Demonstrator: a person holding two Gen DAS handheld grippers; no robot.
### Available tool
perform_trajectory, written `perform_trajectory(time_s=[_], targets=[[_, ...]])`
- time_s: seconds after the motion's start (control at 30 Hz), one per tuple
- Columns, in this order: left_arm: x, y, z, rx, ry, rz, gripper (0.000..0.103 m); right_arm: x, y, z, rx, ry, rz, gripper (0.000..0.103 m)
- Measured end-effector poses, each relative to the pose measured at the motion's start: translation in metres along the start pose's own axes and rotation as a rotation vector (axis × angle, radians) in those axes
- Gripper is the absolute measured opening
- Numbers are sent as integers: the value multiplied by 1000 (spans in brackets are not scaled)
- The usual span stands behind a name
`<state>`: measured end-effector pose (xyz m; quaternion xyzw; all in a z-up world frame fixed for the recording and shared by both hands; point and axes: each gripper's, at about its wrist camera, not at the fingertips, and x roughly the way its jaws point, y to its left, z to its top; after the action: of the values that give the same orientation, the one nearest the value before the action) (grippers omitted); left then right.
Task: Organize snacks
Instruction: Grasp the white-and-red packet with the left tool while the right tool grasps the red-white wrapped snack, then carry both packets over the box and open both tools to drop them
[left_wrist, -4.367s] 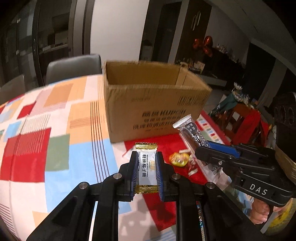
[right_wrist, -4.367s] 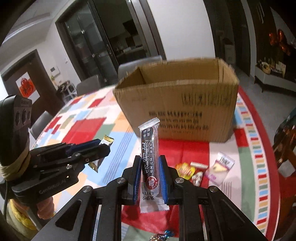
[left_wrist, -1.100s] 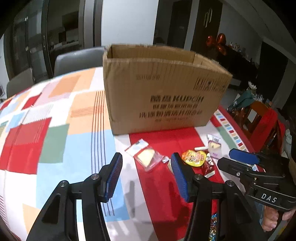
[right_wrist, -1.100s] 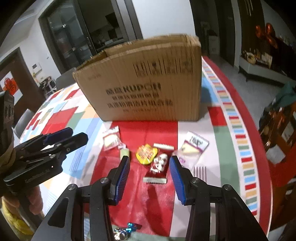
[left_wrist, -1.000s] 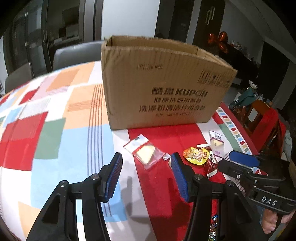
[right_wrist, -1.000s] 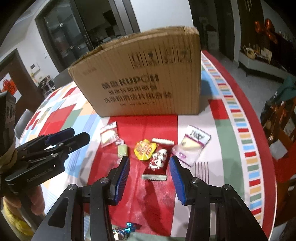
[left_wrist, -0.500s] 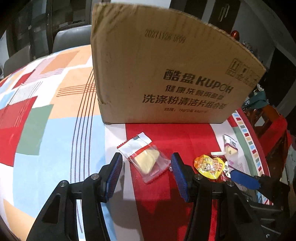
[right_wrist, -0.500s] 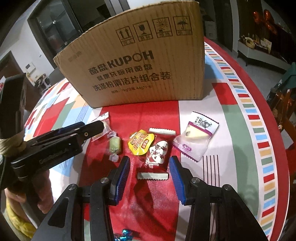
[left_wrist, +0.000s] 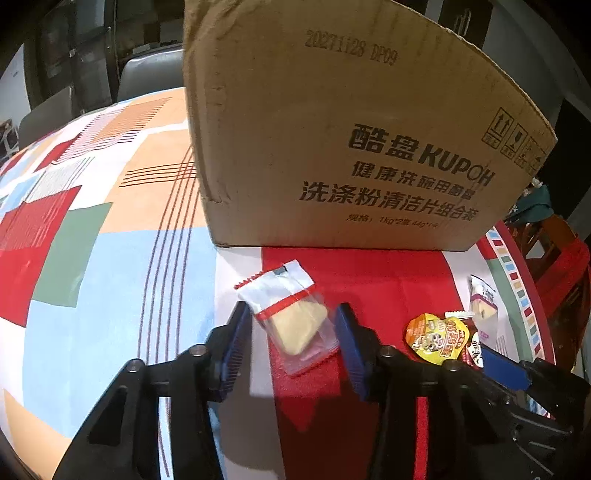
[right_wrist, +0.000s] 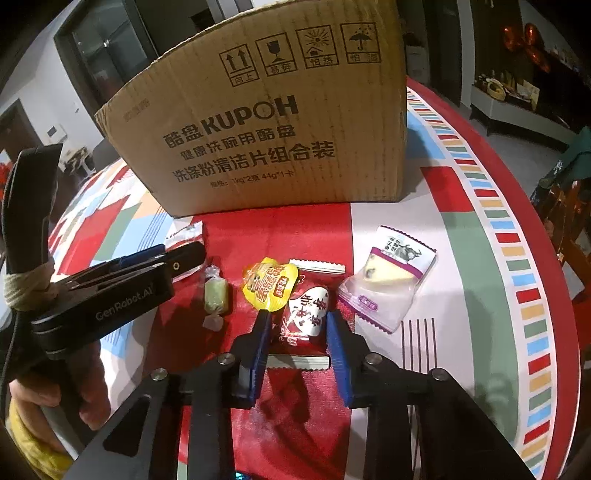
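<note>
Table (right_wrist: 461, 236): round, covered by a cloth of red, blue, green, orange and white blocks with a striped border; it bears everything below.

Cardboard box (right_wrist: 266, 122): large, brown, printed "KUPOH" with handling symbols, standing at the far side of the table, its top out of view. All snacks lie on the red patch in front of it, none touching it.

Left gripper (left_wrist: 293, 325): black frame, blue pads, pointing down at the table. Its jaws have just been closing and now stand on either side of a clear packet (left_wrist: 291, 314) holding a pale wedge, white at its top with a red strip. The pads sit just beside the wrapper's edges; whether they press it cannot be told.

Right gripper (right_wrist: 297, 326): same build. Its jaws have just been closing around a red packet (right_wrist: 304, 314) with a white oval label, which lies flat between the pads; a slight gap shows on each side.

Purple-edged packet (right_wrist: 388, 284): clear, pale wedge inside, right of the red packet, apart from it.

Yellow packet (right_wrist: 267, 282): round-edged, just left of the red packet, overlapping its corner.

Green candy (right_wrist: 216, 295): twist-wrapped, left of the yellow packet, near the left gripper's tip.
</note>
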<state>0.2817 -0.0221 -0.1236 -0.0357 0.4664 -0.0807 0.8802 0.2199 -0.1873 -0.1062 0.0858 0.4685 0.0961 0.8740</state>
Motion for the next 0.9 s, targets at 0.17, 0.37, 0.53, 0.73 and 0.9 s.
perform_trajectory(time_s=[0.17,0.37,0.53,0.73,0.9], targets=[[-3,0,-2,2,6,-27,33,-3,1,-1,2,-11,-5,28],[-19,-2,-3,18,-26,-33,13,-10,0,-2,3,-31,1,28],[-28,-4,-8,30,-33,-52,7,-20,0,1,8,-55,0,28],[-41,-4,-15,24,-58,-83,5,-35,5,1,-9,-99,-9,28],[-57,-1,-17,18,-87,-107,5,-47,10,5,-16,-131,8,28]])
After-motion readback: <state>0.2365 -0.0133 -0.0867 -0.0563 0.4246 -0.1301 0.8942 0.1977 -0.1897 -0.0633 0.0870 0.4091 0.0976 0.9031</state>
